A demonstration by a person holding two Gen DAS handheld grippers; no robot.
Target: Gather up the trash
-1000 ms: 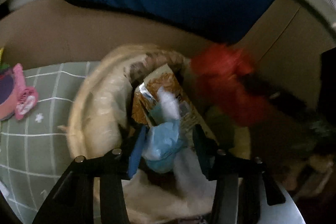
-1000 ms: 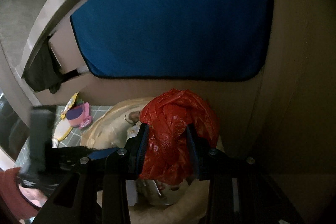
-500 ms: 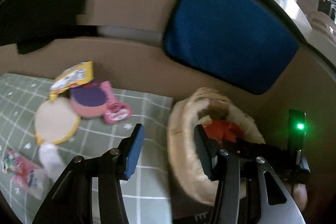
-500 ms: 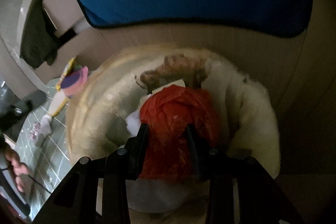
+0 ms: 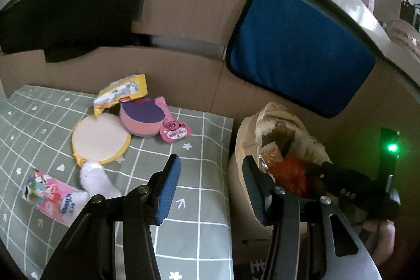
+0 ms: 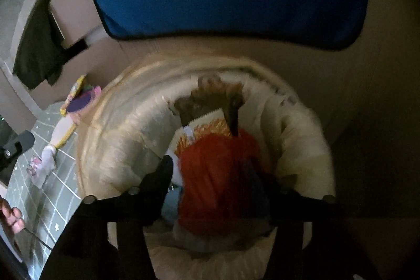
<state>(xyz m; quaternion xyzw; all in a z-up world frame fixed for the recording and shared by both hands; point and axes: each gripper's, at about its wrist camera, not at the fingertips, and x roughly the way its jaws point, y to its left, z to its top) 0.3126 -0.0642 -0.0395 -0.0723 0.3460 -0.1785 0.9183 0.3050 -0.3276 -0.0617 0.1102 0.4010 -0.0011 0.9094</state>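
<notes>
Right claw (image 6: 218, 172) low centre of the right view, jaws opening around the red bag (image 6: 218, 175); bag between them but seemingly no longer pinched, blur hiding whether a pad touches it. Judged a release: poised over the mouth of the bin liner (image 6: 126, 127) so the bag drops onto the wrappers already inside, among them the fries packet (image 6: 207, 126).

Left claw (image 5: 210, 183) in the lower middle of the left view, parted fairly wide, nothing between the pads, aimed down at the checked cloth (image 5: 183, 235). Probably turned that way to fetch the next piece.

Trash left on the cloth, all at middle left of the left view: yellow wrapper (image 5: 123, 91), pink pack (image 5: 50, 193), white wad (image 5: 95, 180). Round pad (image 5: 101, 138) and purple puff (image 5: 143, 118) touching each other; whether trash, unclear.

Cloth edge running down the middle of the left view, liner just beyond it at right. Cardboard wall (image 5: 183, 70) close behind the items, so approach from above or from the lower frame looks freest. Bare cloth between left claw and white wad. Right claw's body (image 5: 349, 183) crowding the liner at lower right.
</notes>
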